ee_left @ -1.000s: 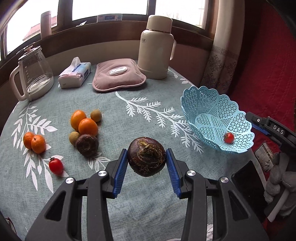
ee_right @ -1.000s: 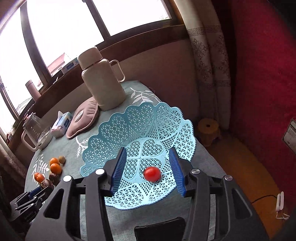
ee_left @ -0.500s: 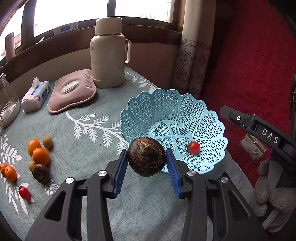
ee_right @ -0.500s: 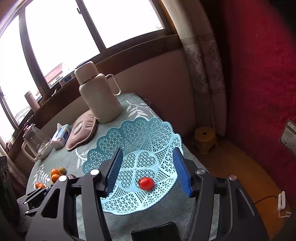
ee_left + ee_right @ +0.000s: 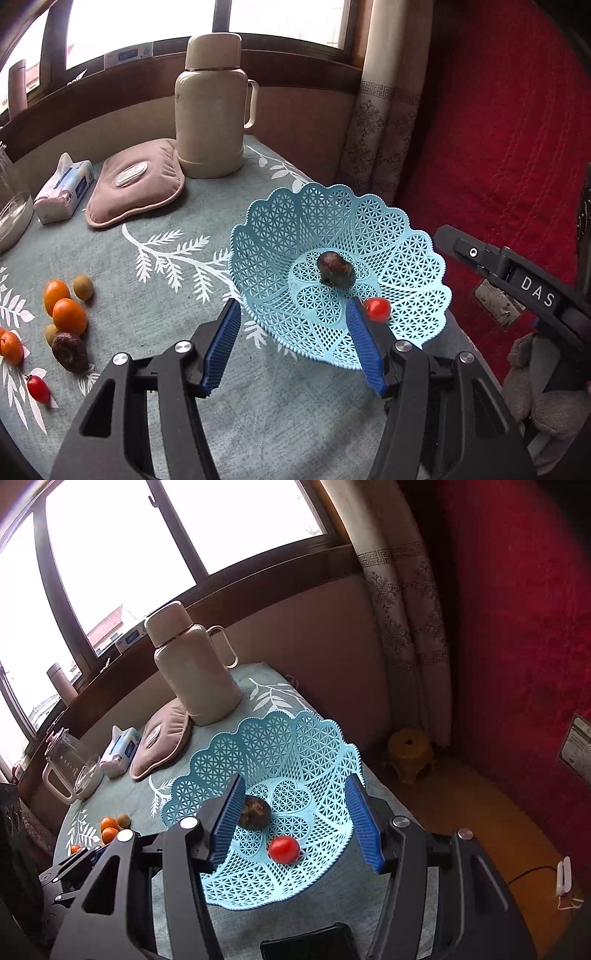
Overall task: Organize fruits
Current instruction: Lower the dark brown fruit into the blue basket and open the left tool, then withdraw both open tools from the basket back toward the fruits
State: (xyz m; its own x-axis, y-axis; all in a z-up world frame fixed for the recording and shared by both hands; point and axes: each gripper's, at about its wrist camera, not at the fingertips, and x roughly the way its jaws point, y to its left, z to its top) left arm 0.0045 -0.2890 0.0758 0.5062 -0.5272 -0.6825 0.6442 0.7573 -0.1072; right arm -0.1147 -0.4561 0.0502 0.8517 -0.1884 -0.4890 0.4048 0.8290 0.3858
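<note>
A light blue lattice basket stands at the table's right edge. A dark brown round fruit lies in its middle, with a red cherry tomato beside it. My left gripper is open and empty at the basket's near rim. My right gripper is open and empty above the same basket, where the brown fruit and the tomato also show. Oranges, small greenish fruits, a second brown fruit and a tomato lie on the table at left.
A beige thermos, a pink pad, a tissue pack and a glass kettle stand at the back. A red quilted surface lies right of the table. A black phone lies near the front edge.
My left gripper carried the brown fruit over the basket, opened and let it go; the fruit now lies in the basket. My right gripper opened wider and drew back a little.
</note>
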